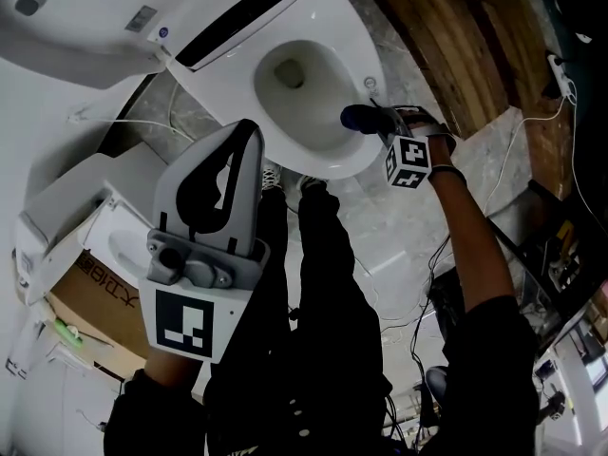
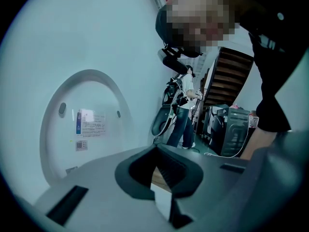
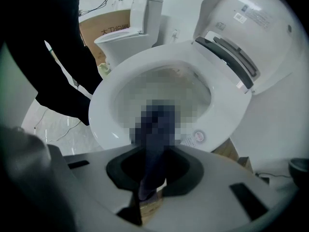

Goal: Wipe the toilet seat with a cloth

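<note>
Tongs on the left are raised with their tips together and nothing between them, while the right tongs are clamped on a dark blue cloth at the white toilet seat's right rim.

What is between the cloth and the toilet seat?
Nothing visible. The cloth, clamped in the right gripper, is right at the seat rim, and the lid is up. The left gripper is held clear of both.
</note>
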A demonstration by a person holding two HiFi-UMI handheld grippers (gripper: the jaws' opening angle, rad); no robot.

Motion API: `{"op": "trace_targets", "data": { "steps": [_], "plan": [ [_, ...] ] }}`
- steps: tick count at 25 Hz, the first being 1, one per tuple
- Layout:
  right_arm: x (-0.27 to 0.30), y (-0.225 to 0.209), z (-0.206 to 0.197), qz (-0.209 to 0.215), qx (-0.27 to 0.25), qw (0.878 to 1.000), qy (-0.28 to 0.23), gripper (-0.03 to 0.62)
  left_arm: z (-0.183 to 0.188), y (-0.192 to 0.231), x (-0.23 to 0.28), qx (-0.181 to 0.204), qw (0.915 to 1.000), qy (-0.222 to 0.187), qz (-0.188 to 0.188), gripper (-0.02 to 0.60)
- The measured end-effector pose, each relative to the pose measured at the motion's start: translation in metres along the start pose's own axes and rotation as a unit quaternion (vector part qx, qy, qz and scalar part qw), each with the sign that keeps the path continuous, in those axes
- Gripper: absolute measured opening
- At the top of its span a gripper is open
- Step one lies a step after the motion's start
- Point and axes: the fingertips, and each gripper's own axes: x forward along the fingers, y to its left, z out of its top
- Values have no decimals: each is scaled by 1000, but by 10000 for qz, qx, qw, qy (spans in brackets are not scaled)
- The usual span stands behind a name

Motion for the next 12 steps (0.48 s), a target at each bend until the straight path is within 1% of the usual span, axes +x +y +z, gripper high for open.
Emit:
{"op": "trace_targets", "data": {
  "steps": [3,6,12],
  "plan": [
    [-2,10,-2,-38,320,9995,-29,67,0,-3,0,9,10000,10,-52,11],
    [-3,17,-4,-139,784,9968,-52,67,-1,-3,1,21,10000,8,-83,11],
    [-7,31,-7,-322,1740,9842,-80,67,1,-7,4,35,9999,-6,-166,11]
  ]
}}
